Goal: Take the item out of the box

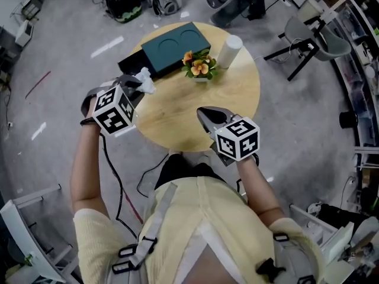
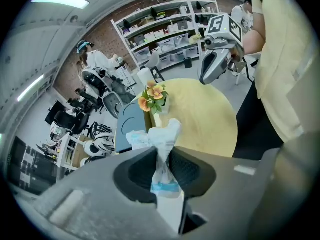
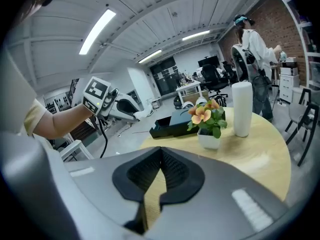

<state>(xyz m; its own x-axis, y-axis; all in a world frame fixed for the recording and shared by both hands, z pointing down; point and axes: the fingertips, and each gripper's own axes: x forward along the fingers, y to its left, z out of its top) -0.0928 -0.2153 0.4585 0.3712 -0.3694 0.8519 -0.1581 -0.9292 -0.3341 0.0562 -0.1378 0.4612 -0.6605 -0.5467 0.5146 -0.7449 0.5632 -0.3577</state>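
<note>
A dark teal box [image 1: 172, 47] lies at the far side of the round table, its black inner tray [image 1: 131, 62] slid out to the left. My left gripper [image 1: 136, 83] hovers over the table's left edge, just in front of that tray. It is shut on a crumpled white plastic packet [image 1: 145, 79], which pokes up between the pads [image 2: 162, 156]. My right gripper [image 1: 205, 115] hangs over the near edge of the table, shut with nothing between its jaws [image 3: 161, 153]. In the right gripper view, the left gripper [image 3: 120, 107] holds the packet [image 3: 145, 114] next to the box [image 3: 172, 122].
A small pot of orange flowers [image 1: 200, 67] and a white cylinder [image 1: 229, 51] stand right of the box on the wooden table [image 1: 231, 99]. Office chairs [image 1: 308, 37], helmets [image 1: 123, 0] and shelving surround the table on the grey floor. A person [image 3: 252, 49] stands far back.
</note>
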